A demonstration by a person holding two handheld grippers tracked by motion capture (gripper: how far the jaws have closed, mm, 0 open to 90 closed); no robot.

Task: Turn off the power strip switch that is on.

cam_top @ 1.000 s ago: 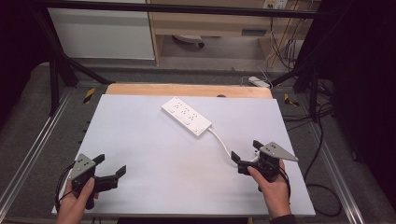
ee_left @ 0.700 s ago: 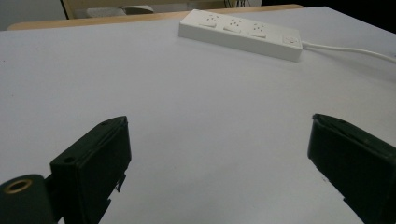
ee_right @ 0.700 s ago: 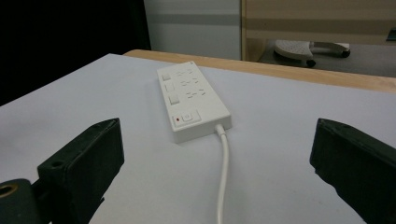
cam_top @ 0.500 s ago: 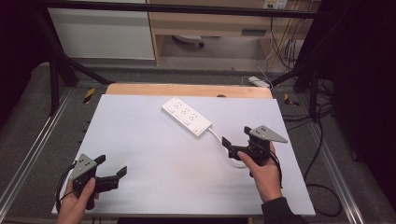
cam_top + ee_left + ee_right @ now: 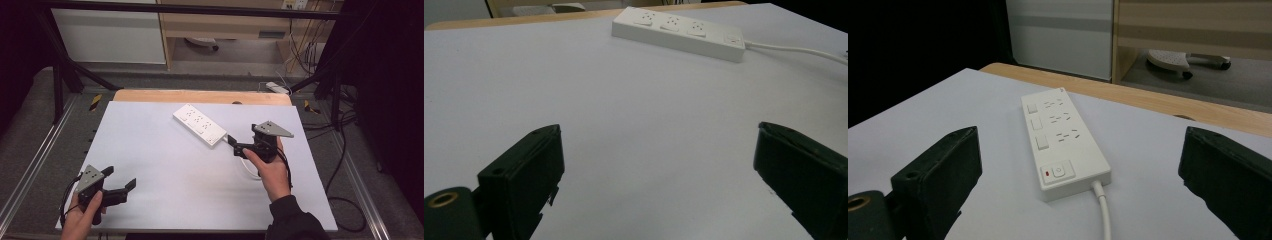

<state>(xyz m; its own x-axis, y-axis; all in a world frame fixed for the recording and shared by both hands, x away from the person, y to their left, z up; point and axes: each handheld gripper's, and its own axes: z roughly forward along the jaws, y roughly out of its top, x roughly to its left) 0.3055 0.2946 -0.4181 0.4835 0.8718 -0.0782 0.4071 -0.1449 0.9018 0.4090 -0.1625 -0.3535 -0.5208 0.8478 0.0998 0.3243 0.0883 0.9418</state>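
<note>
Your right gripper [image 5: 235, 146] sits just off the switch end of the white power strip [image 5: 200, 124], jaws spread wide and nothing between them. In the right gripper view the power strip lies dead ahead, framed by your two black jaws, its red-marked switch [image 5: 1058, 171] nearest you and its white cable [image 5: 1104, 212] running down toward the lens. In the high view, the gripper tips look close to the strip's corner where the cable leaves; whether they touch it is hard to say from that angle, but the right gripper view shows open bench [image 5: 165, 165] between the jaws and the strip.

The strip itself lies flat and diagonal on the white bench, toward the far middle, sockets facing up, its cable curling back under your right hand [image 5: 270, 167].

Your left gripper [image 5: 120, 182] is down at the near left corner of the bench, well apart from the strip, jaws wide apart and empty too. In the left gripper view the strip shows far off across bare bench.
</note>
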